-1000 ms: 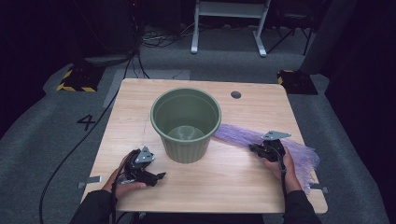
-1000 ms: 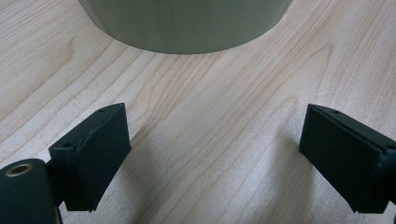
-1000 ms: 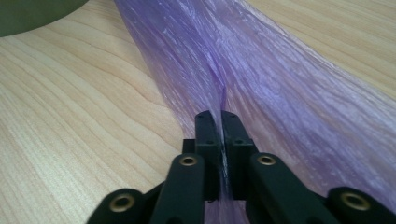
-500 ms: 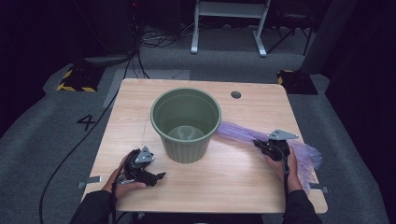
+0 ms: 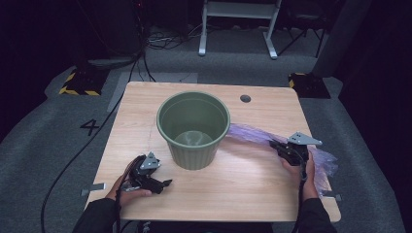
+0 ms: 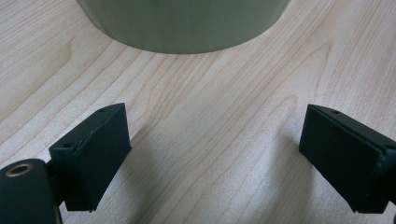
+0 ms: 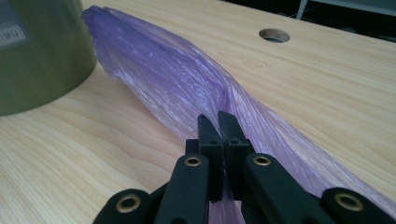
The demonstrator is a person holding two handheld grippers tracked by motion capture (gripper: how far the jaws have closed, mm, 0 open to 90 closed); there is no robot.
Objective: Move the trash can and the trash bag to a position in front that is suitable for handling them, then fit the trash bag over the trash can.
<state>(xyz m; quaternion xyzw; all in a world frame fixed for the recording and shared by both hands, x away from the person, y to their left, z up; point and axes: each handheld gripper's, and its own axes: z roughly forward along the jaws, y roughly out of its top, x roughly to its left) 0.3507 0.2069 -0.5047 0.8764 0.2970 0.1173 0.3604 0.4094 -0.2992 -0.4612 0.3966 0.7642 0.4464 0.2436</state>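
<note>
Item: purple bag (image 5: pixel 252 135), thin crinkled plastic, lying flat on the table (image 5: pixel 252 194) to the right of the bin (image 5: pixel 193 128), one end touching the bin's wall, the other trailing off past my right hand toward the table's right edge. Item: bin, green, ribbed, upright, open mouth, nothing visible inside. Item: my right claw (image 7: pixel 217 122), jaws pressed together on a fold of the bag, a pinch of film showing between the tips in the right gripper view; it sits to the right of the bin, well apart from it. Item: my left claw (image 6: pixel 212 144), jaws wide apart with bare wood between them, resting on the table just in front of the bin's left foot, holding nothing. Step in hand, as I judge it: lifting the bag off the table to bring it over the bin as a liner. Notes for doing it well: keep the pinch firm, since this film is slippery and a thin fold could slide out; raise it slowly so the long tail peels off the wood rather than dragging against the bin and nudging it; the bin looks light, so my left claw is well placed to steady its wall or to take a second edge of the bag. The bag's mouth is not discernible from here; finding it is needed before spreading it over the rim.
</note>
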